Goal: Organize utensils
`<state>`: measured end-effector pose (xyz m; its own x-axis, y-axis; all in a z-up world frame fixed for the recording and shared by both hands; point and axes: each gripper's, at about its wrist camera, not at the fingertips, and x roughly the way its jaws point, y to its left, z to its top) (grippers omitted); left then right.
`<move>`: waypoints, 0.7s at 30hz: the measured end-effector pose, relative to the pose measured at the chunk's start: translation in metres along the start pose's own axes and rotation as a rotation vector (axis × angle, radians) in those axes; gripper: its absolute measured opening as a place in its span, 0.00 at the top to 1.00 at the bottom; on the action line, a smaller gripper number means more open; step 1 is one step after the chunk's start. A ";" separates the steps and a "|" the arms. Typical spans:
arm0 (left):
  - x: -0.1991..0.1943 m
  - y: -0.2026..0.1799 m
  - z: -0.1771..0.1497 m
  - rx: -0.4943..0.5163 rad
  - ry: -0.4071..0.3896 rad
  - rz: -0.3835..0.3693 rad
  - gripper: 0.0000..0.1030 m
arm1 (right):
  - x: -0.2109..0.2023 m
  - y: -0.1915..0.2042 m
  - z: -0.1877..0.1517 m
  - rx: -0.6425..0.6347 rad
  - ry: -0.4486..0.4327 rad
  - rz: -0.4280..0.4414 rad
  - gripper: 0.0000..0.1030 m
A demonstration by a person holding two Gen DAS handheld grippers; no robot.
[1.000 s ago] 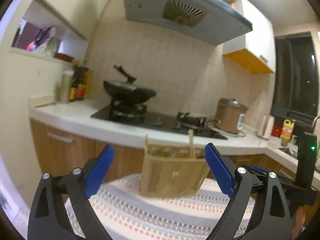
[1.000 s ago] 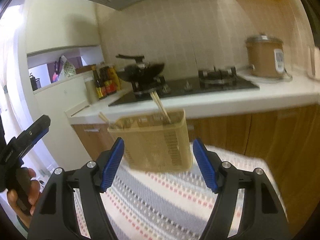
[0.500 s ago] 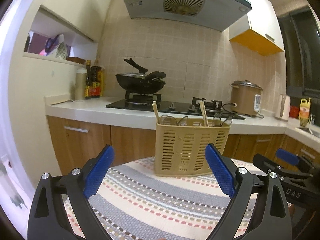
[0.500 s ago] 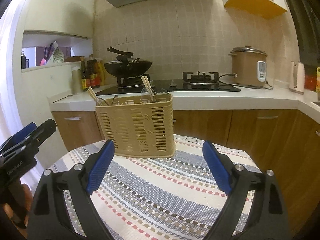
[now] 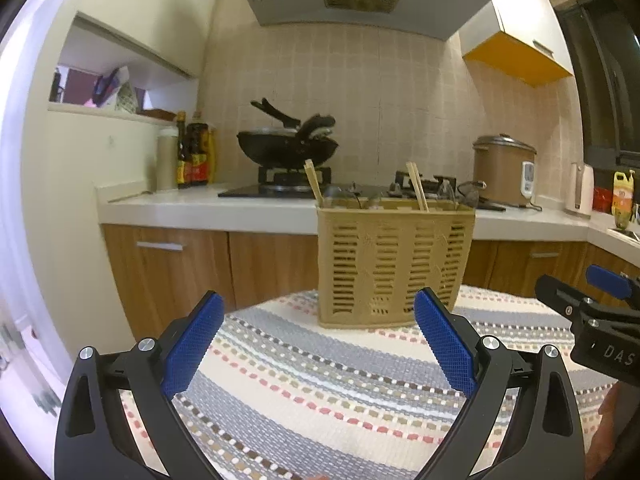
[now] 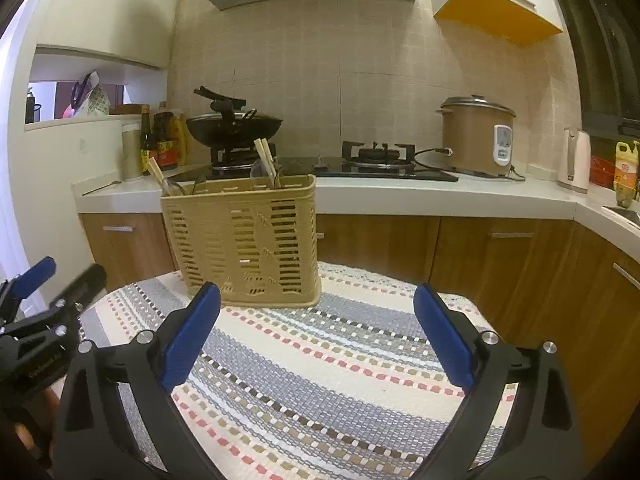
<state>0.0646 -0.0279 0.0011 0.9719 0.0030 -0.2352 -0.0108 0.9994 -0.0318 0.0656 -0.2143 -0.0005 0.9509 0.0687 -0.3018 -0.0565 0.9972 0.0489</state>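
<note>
Basket: our tan utensil basket [image 5: 394,266] stands upright on the striped table [image 5: 320,380], chopsticks [image 6: 265,160] poking up.
Bearing: ahead of both grippers, apart.
Left gripper [image 5: 316,346]: wide, empty, basket centred-right.
Right gripper [image 6: 316,338]: jaws just opened wide, empty; basket ahead-left.
Nearer: cannot tell.
</note>
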 end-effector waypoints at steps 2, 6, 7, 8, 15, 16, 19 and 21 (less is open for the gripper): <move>0.000 -0.001 0.000 0.008 -0.002 -0.005 0.10 | -0.001 -0.002 0.001 0.008 -0.001 0.002 0.08; -0.003 -0.004 -0.001 0.013 -0.012 -0.011 0.08 | 0.000 -0.006 0.001 0.014 0.000 -0.014 0.08; -0.003 -0.004 -0.001 0.017 -0.010 -0.010 0.07 | 0.001 -0.007 0.001 0.016 0.001 -0.019 0.08; -0.003 -0.005 -0.002 0.020 -0.005 -0.010 0.07 | 0.001 -0.007 0.001 0.017 0.004 -0.020 0.08; 0.001 -0.006 -0.004 0.016 0.030 -0.017 0.07 | 0.002 -0.002 -0.001 -0.013 0.004 -0.039 0.08; 0.002 -0.006 -0.004 0.013 0.038 -0.017 0.07 | 0.003 -0.001 -0.001 -0.018 0.006 -0.041 0.08; 0.003 -0.004 -0.003 0.002 0.043 -0.017 0.07 | 0.003 0.001 -0.002 -0.030 0.008 -0.045 0.08; 0.003 -0.003 -0.003 -0.006 0.048 -0.020 0.07 | 0.002 0.003 -0.003 -0.036 0.009 -0.050 0.08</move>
<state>0.0664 -0.0308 -0.0022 0.9596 -0.0183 -0.2808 0.0067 0.9991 -0.0425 0.0669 -0.2114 -0.0036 0.9500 0.0192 -0.3117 -0.0204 0.9998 -0.0006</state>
